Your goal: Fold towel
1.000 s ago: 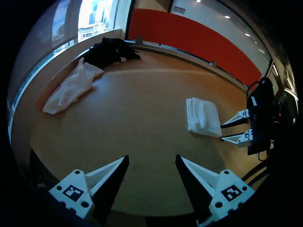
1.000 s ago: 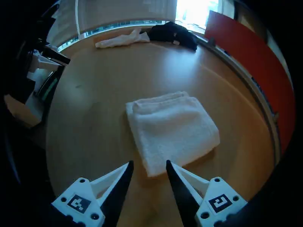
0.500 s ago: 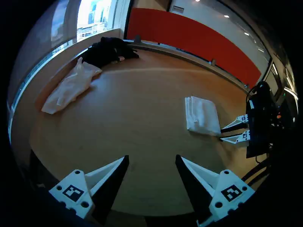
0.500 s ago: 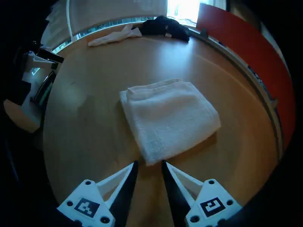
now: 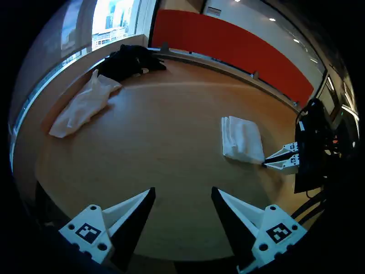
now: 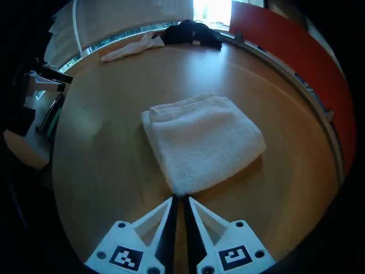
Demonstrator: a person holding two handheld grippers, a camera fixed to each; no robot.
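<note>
Now: right gripper [image 6: 179, 200], fingers drawn nearly together, apart a second ago; tips at the near corner of the folded white towel [image 6: 203, 139], mid table [image 6: 114, 150]; hold on cloth unclear. Left gripper [image 5: 182, 194], fingers apart, unchanged, well away. Fold appears complete; probably a final adjustment.

Dim, bluish — window [image 5: 112, 20] glare; edges warped, perhaps soft.
</note>
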